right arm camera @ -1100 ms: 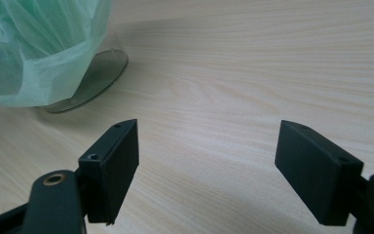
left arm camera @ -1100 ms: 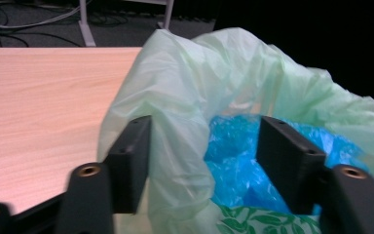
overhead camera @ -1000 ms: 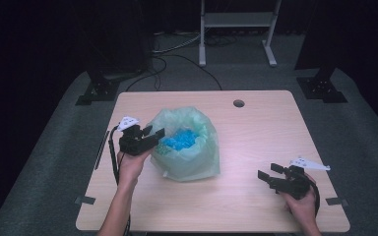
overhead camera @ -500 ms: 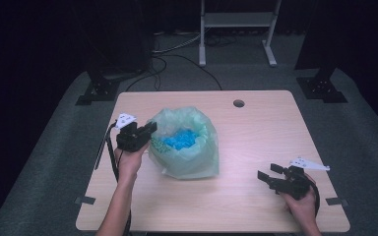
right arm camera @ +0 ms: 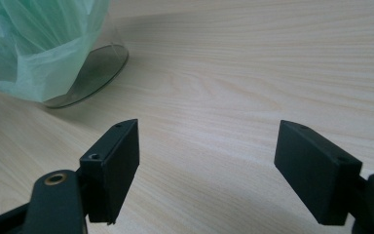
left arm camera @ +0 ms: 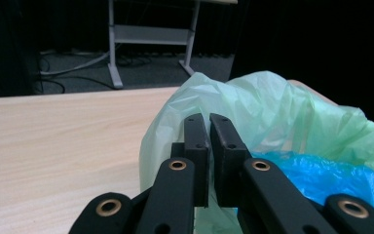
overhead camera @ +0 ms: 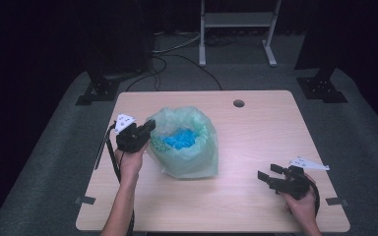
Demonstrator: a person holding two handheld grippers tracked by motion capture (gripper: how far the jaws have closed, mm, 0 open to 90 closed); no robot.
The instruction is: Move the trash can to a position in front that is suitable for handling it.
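Here we have the left gripper [left arm camera: 208, 127] pinched shut on the green bag's [overhead camera: 189, 147] rim, near the table's [overhead camera: 256, 206] left edge. The right gripper [right arm camera: 207, 170] rests wide open by the right front corner, holding nothing. Next, we judge, comes a gentle pull on the rim to open or lift the bag.

I can't read any writing from here — no label, brand, number or sign on anything in the three views. The green bag [overhead camera: 187, 147] carries no print that I can make out, and the table [overhead camera: 256, 123] is bare wood grain — nothing lettered there.
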